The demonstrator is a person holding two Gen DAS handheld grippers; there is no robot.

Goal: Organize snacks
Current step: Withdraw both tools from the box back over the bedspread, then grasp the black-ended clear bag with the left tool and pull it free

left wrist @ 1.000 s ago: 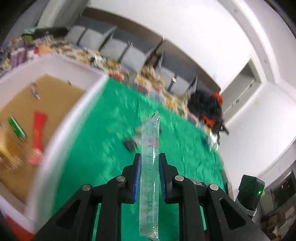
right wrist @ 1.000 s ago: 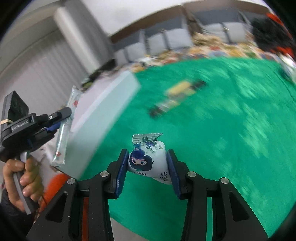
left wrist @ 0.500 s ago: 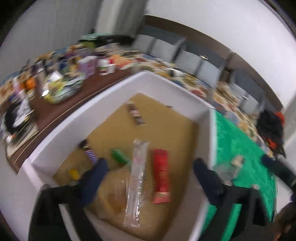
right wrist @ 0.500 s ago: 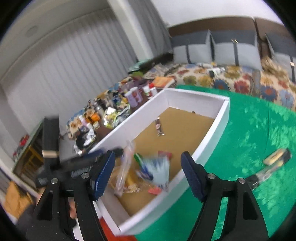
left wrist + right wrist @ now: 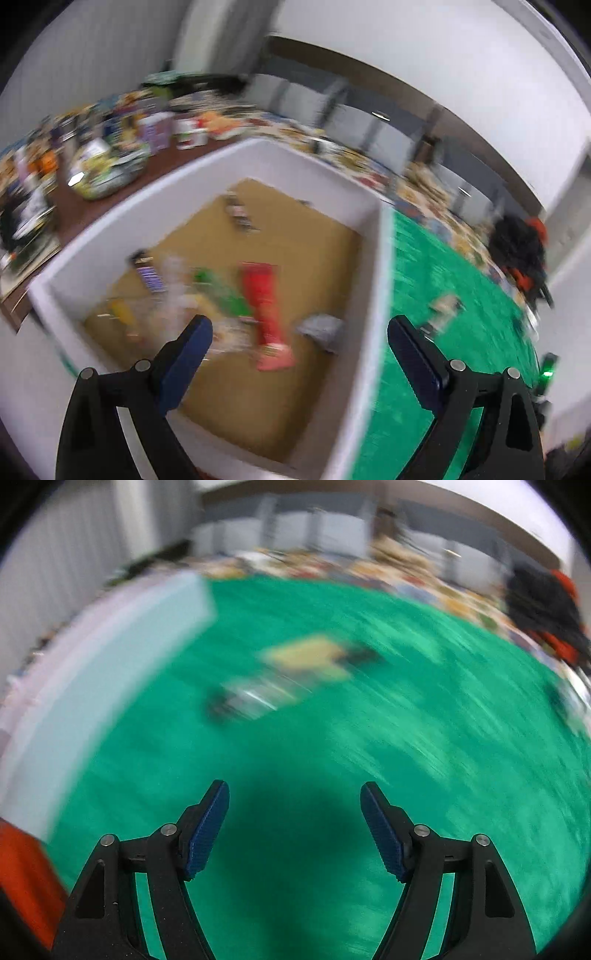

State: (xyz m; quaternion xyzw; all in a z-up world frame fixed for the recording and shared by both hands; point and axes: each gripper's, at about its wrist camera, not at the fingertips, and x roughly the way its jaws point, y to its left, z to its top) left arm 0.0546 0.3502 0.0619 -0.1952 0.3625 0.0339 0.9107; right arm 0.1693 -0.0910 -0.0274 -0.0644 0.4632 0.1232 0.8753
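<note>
My left gripper [image 5: 299,343] is open and empty above the white box [image 5: 373,295]. Inside the box lie a red packet [image 5: 264,302], a green packet [image 5: 221,291], a grey-white pouch [image 5: 321,328] and several other blurred snacks. My right gripper [image 5: 295,827] is open and empty over the green cloth [image 5: 406,738]. Ahead of it on the cloth lie a yellow snack [image 5: 314,657] and a clear, dark-ended packet [image 5: 251,699], both blurred. The same snacks show small in the left wrist view [image 5: 443,308].
The white box wall [image 5: 92,686] stands at the right gripper's left. A brown table [image 5: 96,210] with cups, bottles and a bowl lies beyond the box. A black and red bag [image 5: 543,602] sits at the cloth's far right edge.
Both grippers opened and dropped their snacks into the box: the clear tube from the left, the white pouch from the right. The right gripper has swung back over the green cloth.
</note>
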